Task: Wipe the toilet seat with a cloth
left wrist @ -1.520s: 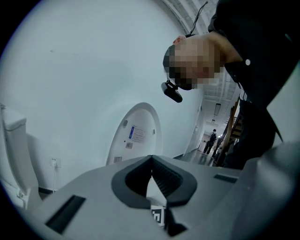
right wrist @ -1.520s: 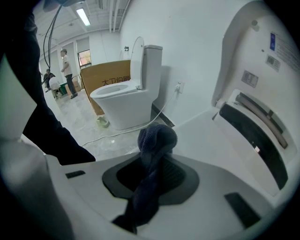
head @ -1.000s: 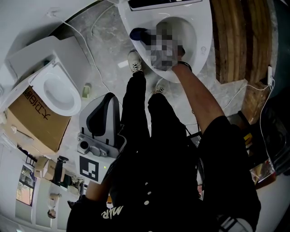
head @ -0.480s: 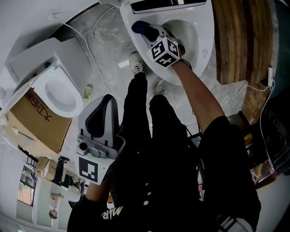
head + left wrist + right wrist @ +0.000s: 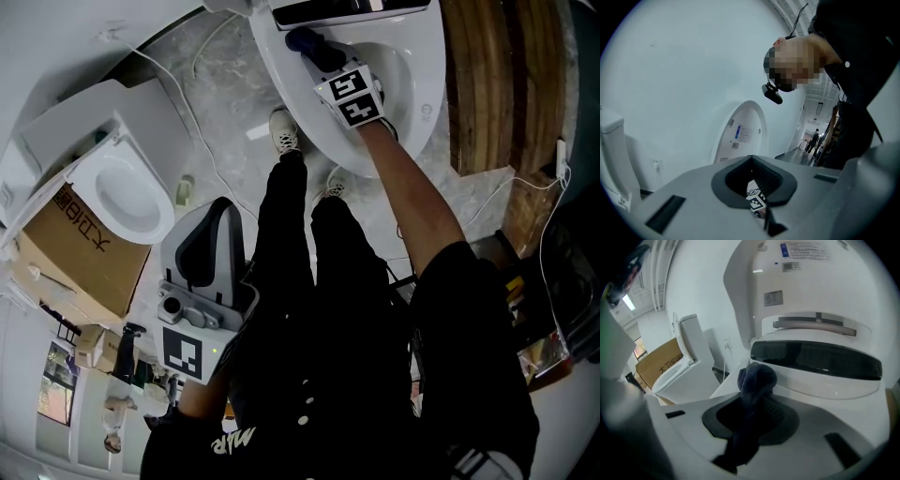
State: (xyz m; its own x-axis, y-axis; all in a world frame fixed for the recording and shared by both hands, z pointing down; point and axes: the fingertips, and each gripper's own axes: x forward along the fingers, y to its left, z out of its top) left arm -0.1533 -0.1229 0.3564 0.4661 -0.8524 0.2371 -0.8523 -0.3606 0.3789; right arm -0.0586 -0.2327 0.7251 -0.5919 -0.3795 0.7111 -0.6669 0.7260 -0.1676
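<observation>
The white toilet seat [image 5: 424, 89] rings the bowl at the top of the head view, and its lid [image 5: 801, 282] is raised. My right gripper [image 5: 323, 61] reaches to the seat's back left, shut on a dark blue cloth [image 5: 302, 39]. The cloth [image 5: 756, 378] bulges out between the jaws of the right gripper [image 5: 761, 404], just in front of the seat's rear rim [image 5: 825, 385] and a glossy black panel [image 5: 815, 359]. My left gripper [image 5: 223, 208] hangs low by the person's left leg, away from the toilet. The left gripper [image 5: 752, 161] has its jaws together and holds nothing.
A second toilet [image 5: 117, 192] stands on the floor at the left, beside a cardboard box [image 5: 80, 253]. Wooden planks [image 5: 492, 75] lie right of the toilet. White cables [image 5: 202, 141] trail over the grey floor. The person's shoes [image 5: 281, 127] stand at the bowl's front.
My right gripper has slid the cloth along the seat's left side toward the back, near the hinge. The left gripper has stayed in place.
</observation>
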